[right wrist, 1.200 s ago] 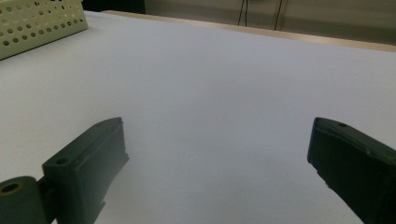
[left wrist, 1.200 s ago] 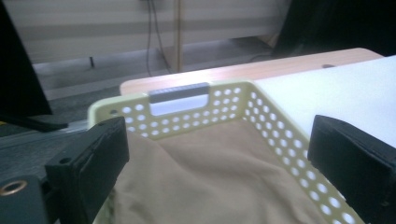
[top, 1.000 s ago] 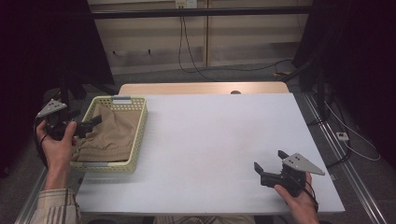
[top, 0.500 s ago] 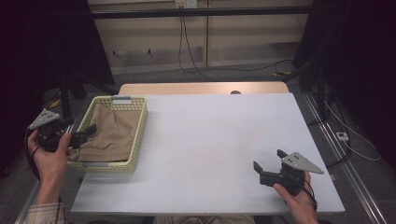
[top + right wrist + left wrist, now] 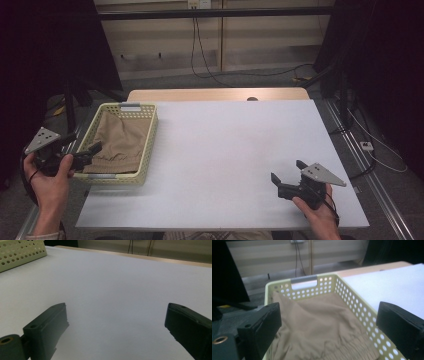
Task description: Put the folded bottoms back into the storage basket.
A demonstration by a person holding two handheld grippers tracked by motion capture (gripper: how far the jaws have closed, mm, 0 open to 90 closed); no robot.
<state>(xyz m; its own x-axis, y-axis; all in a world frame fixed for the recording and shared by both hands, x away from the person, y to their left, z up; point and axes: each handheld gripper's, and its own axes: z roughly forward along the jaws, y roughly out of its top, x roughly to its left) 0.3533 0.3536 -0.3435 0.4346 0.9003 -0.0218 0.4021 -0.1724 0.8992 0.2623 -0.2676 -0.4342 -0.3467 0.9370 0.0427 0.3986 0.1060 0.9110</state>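
Observation:
A pale yellow perforated basket (image 5: 149, 145) stands at the table's left side with a tan folded garment (image 5: 119, 142) lying in it. My left gripper (image 5: 84, 148) hovers at the basket's near left corner, jaws open and empty. In the left gripper view the basket (image 5: 359, 307) and the tan garment (image 5: 317, 322) lie between and beyond the two wide-apart jaws. My right gripper (image 5: 287, 172) rests low over the table's near right part, open, with nothing between its jaws. The right gripper view has the basket's corner (image 5: 20, 252) at its top left.
The white tabletop (image 5: 230, 145) stretches between the basket and the right gripper. A wooden strip (image 5: 215, 95) runs along the table's far edge. Cables (image 5: 210, 60) hang on the wall behind, and a metal rail (image 5: 370, 185) flanks the table's right side.
My left gripper has drawn back toward the near left, from the basket's left rim to its near left corner. The right gripper has stayed put.

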